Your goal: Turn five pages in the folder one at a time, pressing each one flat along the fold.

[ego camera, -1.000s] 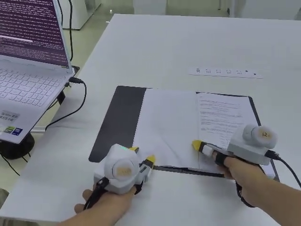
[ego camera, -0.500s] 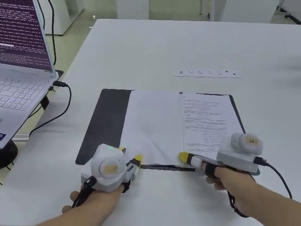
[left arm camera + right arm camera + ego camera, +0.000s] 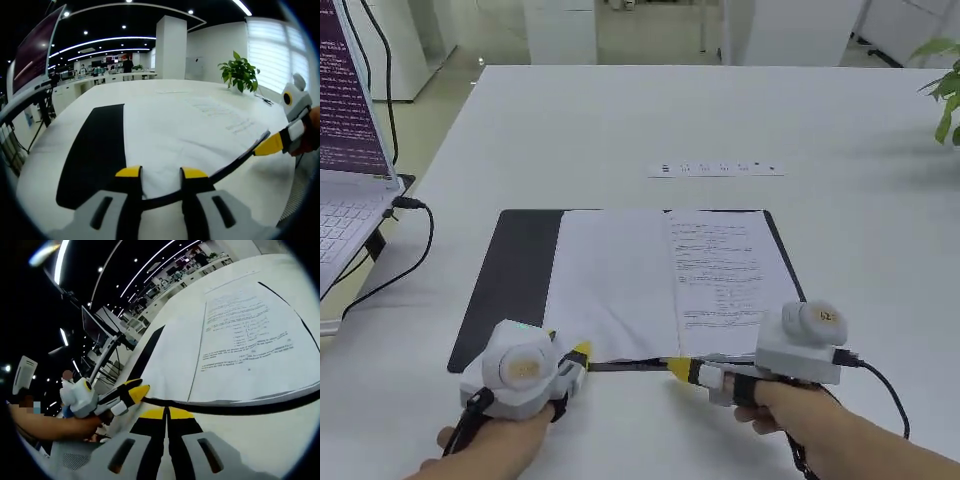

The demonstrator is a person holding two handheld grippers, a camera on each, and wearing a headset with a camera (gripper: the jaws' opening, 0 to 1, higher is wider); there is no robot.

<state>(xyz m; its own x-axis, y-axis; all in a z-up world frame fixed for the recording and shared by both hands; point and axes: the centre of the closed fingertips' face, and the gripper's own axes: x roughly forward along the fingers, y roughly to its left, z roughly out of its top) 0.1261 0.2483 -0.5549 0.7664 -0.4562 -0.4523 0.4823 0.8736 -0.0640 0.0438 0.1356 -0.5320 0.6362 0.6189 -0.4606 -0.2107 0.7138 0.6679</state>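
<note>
Left gripper (image 3: 161, 174): jaws spread, nothing between them, tips at near edge of folder (image 3: 510, 290), by blank sheet (image 3: 610, 280). Right gripper (image 3: 165, 415): jaws pinched together, no paper visibly caught, tips touching or just short of folder's near edge at foot of fold, can't tell which. Folder open flat on worktop (image 3: 620, 110), black cover bare at left, printed page (image 3: 725, 270) at right. Progress guess: at least one sheet turned and lying flat; count unreadable. Next page not lifted yet.
</note>
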